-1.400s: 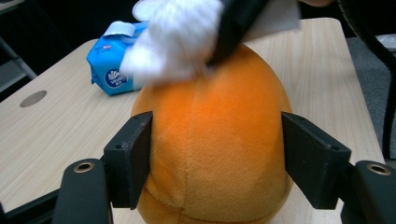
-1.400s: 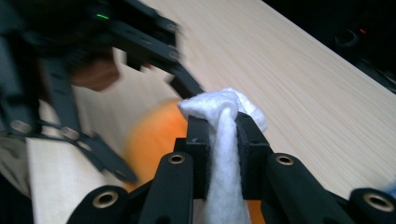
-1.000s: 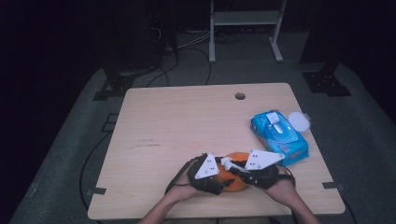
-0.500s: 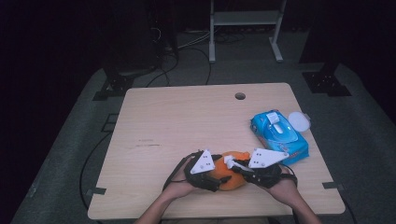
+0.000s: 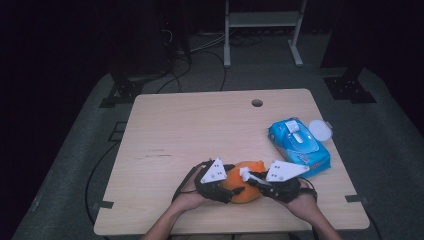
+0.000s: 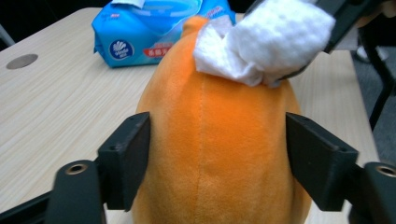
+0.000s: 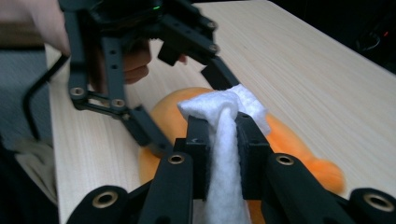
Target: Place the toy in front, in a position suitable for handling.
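Two-claw job: wiping down the orange plush toy (image 6: 219, 140).

Status:
- Gripping the toy with the left claw (image 6: 217, 154), one pad flat on each flank, low on the body. Places the toy squarely between those jaws, lying on the counter (image 5: 200, 130).
- Pinching a folded white wipe (image 7: 224, 130) with the right claw (image 7: 223, 140), jaws closed on the fold. Leaves a wad of wipe sticking out beyond the jaw tips, pressed onto the toy's upper side just ahead of the left claw.
- Noting the blue wipes pack (image 5: 299, 145) well beyond the right claw, apart from the toy and out of the stroke path.

Judged good practice for the step:
- Keep the left grip as it is, firm enough to stop the toy rolling but not so tight as to crease the plush where the wipe must pass.
- Lead with the loose wad, not the hard jaw tips. Tilt the right claw so that cloth alone meets the fabric.
- Stroke away from the left claw toward the toy's far end, so that each push is braced by the hold and does not fight it.
- Use short, light passes. Expect plush to drag on a damp wipe and tug it out of the pinch.
- Check the fold between passes and re-pinch deeper if the wad works loose.
- Avoid crossing the left jaws. Turn the toy within the hold instead to reach the covered flanks.
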